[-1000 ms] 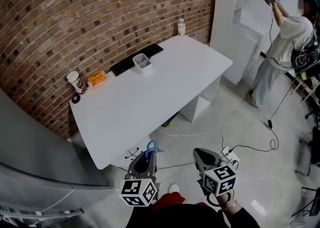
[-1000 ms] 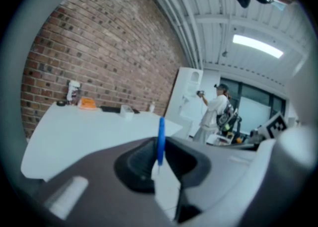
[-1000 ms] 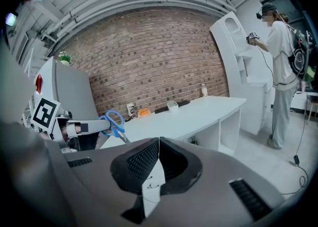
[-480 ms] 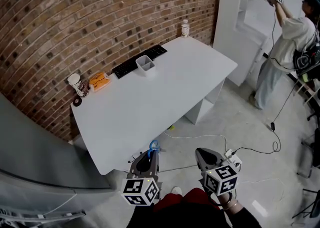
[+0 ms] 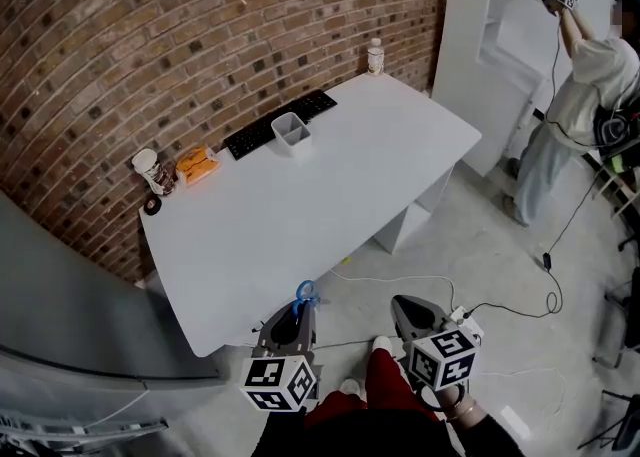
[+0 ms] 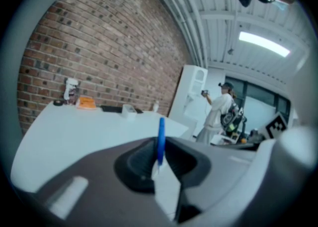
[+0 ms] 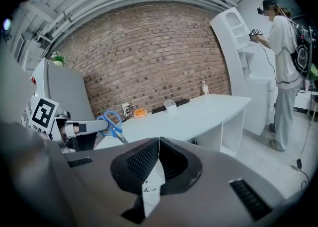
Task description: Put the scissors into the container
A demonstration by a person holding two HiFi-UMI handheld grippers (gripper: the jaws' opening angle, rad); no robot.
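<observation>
My left gripper (image 5: 299,308) is shut on blue-handled scissors (image 5: 304,293), whose handle loops stick out past the fingertips, just short of the white desk's (image 5: 300,205) near corner. In the left gripper view the blue handle (image 6: 160,139) stands edge-on between the jaws. The right gripper view shows the scissors (image 7: 112,123) in the left gripper (image 7: 79,129). The container (image 5: 290,132), a small clear tub, sits far off at the desk's back by the wall (image 6: 128,111) (image 7: 170,104). My right gripper (image 5: 399,304) hangs beside the left over the floor, its jaws shut (image 7: 159,142) on nothing.
A black keyboard (image 5: 278,121), a bottle (image 5: 375,55), a paper cup (image 5: 150,169), an orange packet (image 5: 195,162) and a tape roll (image 5: 151,205) line the desk's back edge. Cables and a power strip (image 5: 462,318) lie on the floor. A person (image 5: 585,95) stands at white shelves, right.
I have stepped a little closer to the desk, a red trouser leg coming forward. Both grippers came along side by side. The scissors stay in the left gripper.
</observation>
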